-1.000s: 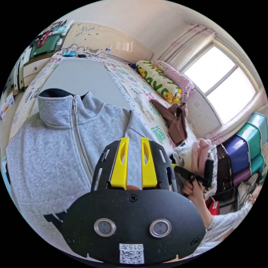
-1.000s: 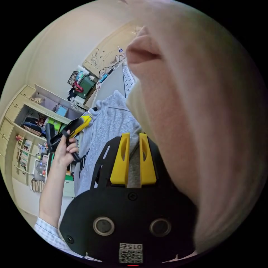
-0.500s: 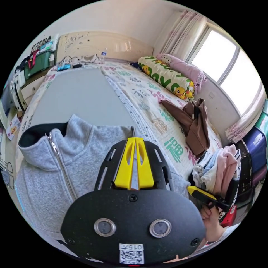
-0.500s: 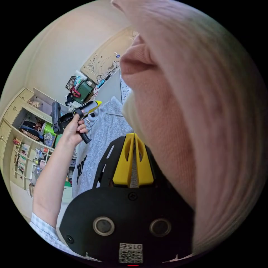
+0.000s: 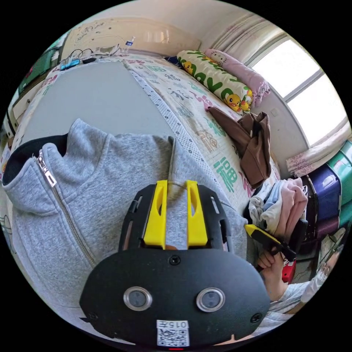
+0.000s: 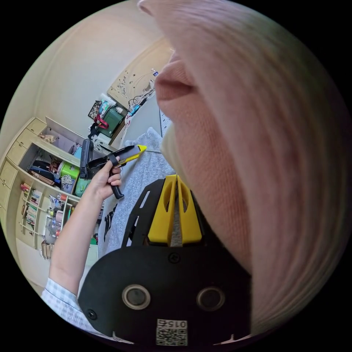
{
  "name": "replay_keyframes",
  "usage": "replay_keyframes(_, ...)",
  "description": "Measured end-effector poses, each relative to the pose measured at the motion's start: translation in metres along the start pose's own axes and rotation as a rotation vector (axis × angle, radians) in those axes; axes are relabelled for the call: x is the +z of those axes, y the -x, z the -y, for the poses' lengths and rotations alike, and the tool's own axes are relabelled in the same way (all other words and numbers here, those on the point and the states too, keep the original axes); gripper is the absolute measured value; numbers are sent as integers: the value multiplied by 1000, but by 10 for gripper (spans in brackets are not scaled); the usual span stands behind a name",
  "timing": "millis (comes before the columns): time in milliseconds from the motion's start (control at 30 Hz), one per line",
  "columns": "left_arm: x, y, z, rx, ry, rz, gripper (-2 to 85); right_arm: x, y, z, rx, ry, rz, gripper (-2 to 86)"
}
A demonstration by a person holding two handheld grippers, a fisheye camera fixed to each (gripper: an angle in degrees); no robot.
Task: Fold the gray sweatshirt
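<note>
The bed [image 5: 110, 95] lies flat and bare under the gray sweatshirt [image 5: 91, 183], which is held up over its near edge, probably to spread it for folding. The left gripper [image 5: 175, 185] has jaws spread around fabric, not pinching. The right gripper [image 6: 176, 181] is nearly closed, pinching gray cloth.

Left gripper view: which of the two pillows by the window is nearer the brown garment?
The green-and-white duck-print pillow. Its end almost reaches the brown garment lying on the bed; the pink pillow sits behind it, against the window wall.
</note>
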State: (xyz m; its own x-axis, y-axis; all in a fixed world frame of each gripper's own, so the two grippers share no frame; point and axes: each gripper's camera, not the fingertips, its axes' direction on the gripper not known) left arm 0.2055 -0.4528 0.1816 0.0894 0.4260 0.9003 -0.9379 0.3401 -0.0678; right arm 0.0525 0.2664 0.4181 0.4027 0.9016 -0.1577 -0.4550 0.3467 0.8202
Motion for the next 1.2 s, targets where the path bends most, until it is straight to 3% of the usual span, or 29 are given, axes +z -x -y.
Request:
replay_keyframes(233, 0, -29, 11, 70, -50, 119, 13, -14, -20, 9, -1, -11, -28, -7)
replay_keyframes(500, 31, -46, 20, 30, -37, 182, 23, -31, -44, 33, -26, -34, -102, -7)
replay_keyframes(700, -10, -41, -9, 20, -68, 121, 45, -48, -59, 60, -31, -35, -106, -7)
replay_keyframes(800, -54, -66, -57, 162, -34, 155, 54, -59, -65, 76, -28, -35, -103, -7)
replay_keyframes(967, -115, -124, -210, 391, 145, 78, 80, -78, -74, 109, -9, -19, -53, -4)
replay_keyframes(1200, -129, -147, -327, 363, 163, 268, 87, -97, -73, 158, -52, 25, -66, -3)
